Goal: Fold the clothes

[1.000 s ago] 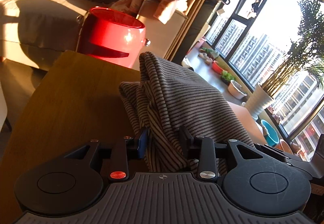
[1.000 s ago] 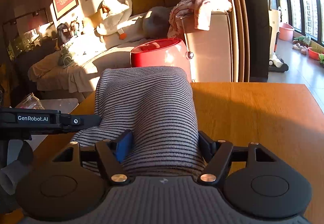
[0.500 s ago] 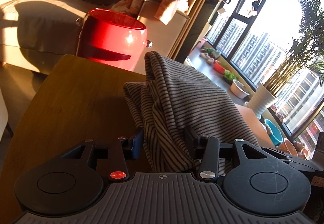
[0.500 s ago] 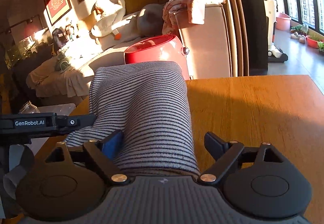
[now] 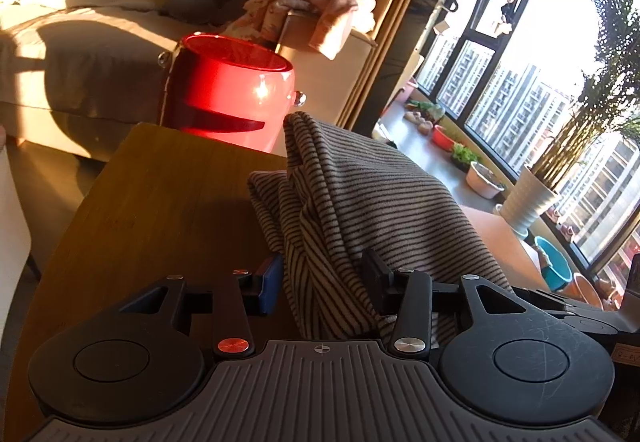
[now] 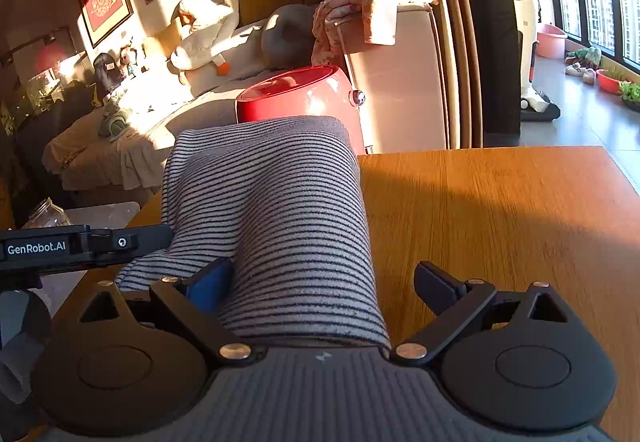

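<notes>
Striped garment (image 5: 360, 210) sits bunched on the wooden table (image 5: 160, 202), folded over into a hump, near the table edge closest to the red bin (image 5: 232, 94). Left gripper (image 5: 320, 282) has cloth between its fingers, jaws narrow and closing; blue pad sits just beside the fabric, dark pad against it, can't tell if it's a firm pinch. Right gripper (image 6: 324, 282) jaws wide and opening; garment (image 6: 272, 210) lies between them, blue pad touching cloth, right finger (image 6: 438, 284) clear of it over bare table (image 6: 500, 210). Sofa (image 6: 168, 110) behind bin (image 6: 304, 94).
</notes>
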`<state>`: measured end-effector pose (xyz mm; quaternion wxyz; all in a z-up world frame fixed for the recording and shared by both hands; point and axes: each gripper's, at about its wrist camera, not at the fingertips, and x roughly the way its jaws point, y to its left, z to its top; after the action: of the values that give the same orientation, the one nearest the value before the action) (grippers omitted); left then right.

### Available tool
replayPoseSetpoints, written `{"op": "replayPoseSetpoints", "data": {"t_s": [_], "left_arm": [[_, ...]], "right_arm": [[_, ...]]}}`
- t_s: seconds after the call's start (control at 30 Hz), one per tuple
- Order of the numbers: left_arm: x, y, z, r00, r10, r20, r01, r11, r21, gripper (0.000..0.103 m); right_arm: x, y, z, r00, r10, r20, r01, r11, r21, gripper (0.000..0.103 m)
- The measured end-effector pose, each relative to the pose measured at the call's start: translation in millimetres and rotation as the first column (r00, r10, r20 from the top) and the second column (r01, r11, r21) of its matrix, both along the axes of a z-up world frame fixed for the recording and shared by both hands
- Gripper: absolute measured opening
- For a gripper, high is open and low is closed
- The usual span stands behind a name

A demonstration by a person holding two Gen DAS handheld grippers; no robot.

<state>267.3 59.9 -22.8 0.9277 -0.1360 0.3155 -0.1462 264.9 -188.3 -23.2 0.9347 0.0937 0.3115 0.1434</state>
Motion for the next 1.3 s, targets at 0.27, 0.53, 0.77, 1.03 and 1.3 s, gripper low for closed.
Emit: {"op": "replayPoseSetpoints", "data": {"t_s": [0.27, 0.53, 0.77, 1.03, 1.3], "left_arm": [[-47, -5, 9, 0.995, 0.096, 0.021, -0.097, 0.995, 0.033, 0.055], [-103, -31, -12, 0.984, 0.173, -0.051, -0.16, 0.967, 0.197, 0.099], [-114, -63, -21, 0.973, 0.228, -0.045, -0.196, 0.91, 0.366, 0.103], [-115, -68, -21, 0.966, 0.258, -0.03, -0.231, 0.904, 0.36, 0.103], [-115, -72, -19, 0.96, 0.28, -0.029, -0.251, 0.897, 0.365, 0.103]], "right_arm": [[-13, 2, 2, 0.999, -0.029, 0.036, 0.03, 0.999, -0.022, 0.1], [-71, -2, -1, 0.996, -0.086, -0.032, 0.083, 0.994, -0.072, 0.103], [-120, -7, -4, 0.985, -0.163, -0.065, 0.146, 0.965, -0.217, 0.103], [-115, -7, -8, 0.976, -0.211, -0.061, 0.187, 0.944, -0.274, 0.103], [-107, -6, -8, 0.978, -0.201, -0.061, 0.177, 0.946, -0.273, 0.103]]}}
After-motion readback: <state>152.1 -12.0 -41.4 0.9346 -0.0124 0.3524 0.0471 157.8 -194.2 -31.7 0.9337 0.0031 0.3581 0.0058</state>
